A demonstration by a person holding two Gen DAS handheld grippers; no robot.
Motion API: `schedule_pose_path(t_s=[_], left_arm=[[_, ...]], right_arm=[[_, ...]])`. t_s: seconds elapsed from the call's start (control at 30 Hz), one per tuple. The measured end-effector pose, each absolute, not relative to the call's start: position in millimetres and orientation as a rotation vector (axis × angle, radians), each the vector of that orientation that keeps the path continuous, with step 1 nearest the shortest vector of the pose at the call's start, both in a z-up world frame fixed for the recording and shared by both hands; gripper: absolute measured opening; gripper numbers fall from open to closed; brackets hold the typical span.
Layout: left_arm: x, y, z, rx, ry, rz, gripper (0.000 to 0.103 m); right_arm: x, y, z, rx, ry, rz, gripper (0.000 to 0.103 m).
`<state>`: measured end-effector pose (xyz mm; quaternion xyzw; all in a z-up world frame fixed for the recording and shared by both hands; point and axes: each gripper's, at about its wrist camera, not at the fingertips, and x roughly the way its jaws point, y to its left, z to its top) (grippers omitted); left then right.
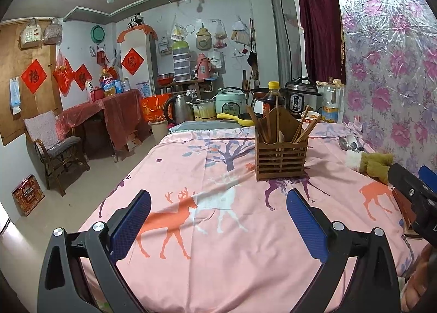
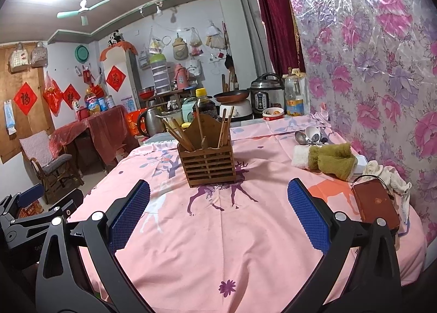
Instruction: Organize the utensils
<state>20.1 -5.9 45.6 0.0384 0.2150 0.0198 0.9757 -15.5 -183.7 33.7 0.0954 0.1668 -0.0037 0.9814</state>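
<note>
A brown slatted wooden utensil holder point(image 1: 281, 158) point(image 2: 209, 164) stands on the pink deer-print tablecloth point(image 1: 218, 244) point(image 2: 232, 244), with several wooden chopsticks point(image 1: 303, 127) point(image 2: 177, 132) sticking up in it. Metal and white spoons point(image 1: 351, 143) point(image 2: 308, 135) lie on the cloth by the right wall, behind a folded green and white towel point(image 1: 368, 162) point(image 2: 325, 160). My left gripper point(image 1: 218, 203) is open and empty, well short of the holder. My right gripper point(image 2: 218, 195) is open and empty, also short of the holder.
A brown phone case point(image 2: 377, 206) and a crumpled white cloth point(image 2: 387, 173) lie at the right edge. A kettle point(image 2: 148, 121), soy sauce bottle point(image 1: 273, 97), rice cookers point(image 1: 230, 101) and a bowl point(image 2: 273, 113) crowd the far end. The floral wall point(image 2: 382, 67) bounds the right side.
</note>
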Motion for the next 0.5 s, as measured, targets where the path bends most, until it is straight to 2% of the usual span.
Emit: schedule_pose_path(t_s=[0.5], left_arm=[[21.2,-9.2,41.8,0.059,0.453,0.030,0.098]], right_arm=[[-15.6,-180.3,31.8,0.180,0.344,-0.004,0.098]])
